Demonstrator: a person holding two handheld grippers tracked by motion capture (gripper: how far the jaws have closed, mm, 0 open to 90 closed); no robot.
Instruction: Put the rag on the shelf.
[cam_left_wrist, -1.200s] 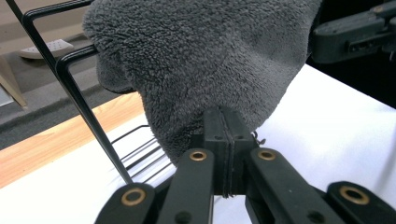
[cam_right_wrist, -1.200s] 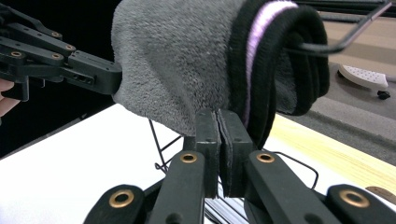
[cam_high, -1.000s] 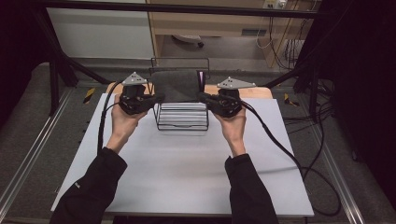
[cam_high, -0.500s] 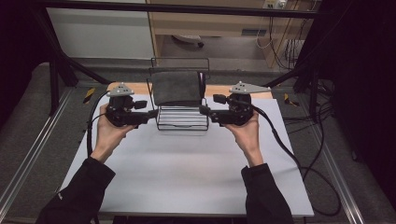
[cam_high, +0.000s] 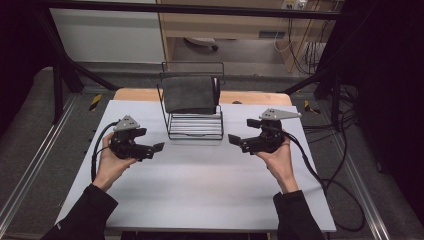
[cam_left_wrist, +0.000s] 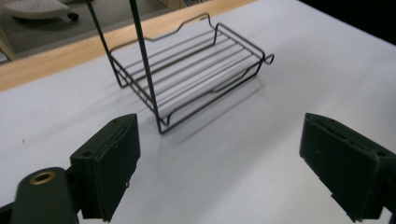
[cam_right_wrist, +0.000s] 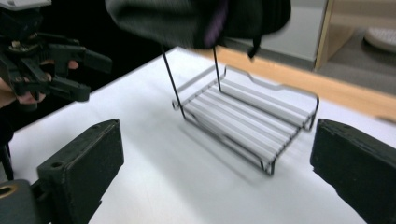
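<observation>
A dark towel (cam_high: 190, 94) hangs folded over the top bar of a wire rack (cam_high: 195, 125) at the far middle of the white table (cam_high: 200, 190). It drapes high above the rack's grid shelf, where air can get round it and it lies off the tabletop. The shelf itself is bare.

The left gripper (cam_high: 152, 148) and the right gripper (cam_high: 235, 141) sit low on either side of the rack, well apart from it, each pointing inward toward the middle. Both claws are spread wide with nothing between them; the left gripper view and the right gripper view each show the jaws gaping with the rack framed between.

My guess is the towel is hung and the hands stand clear so nothing snags the cloth or tips the light frame.
</observation>
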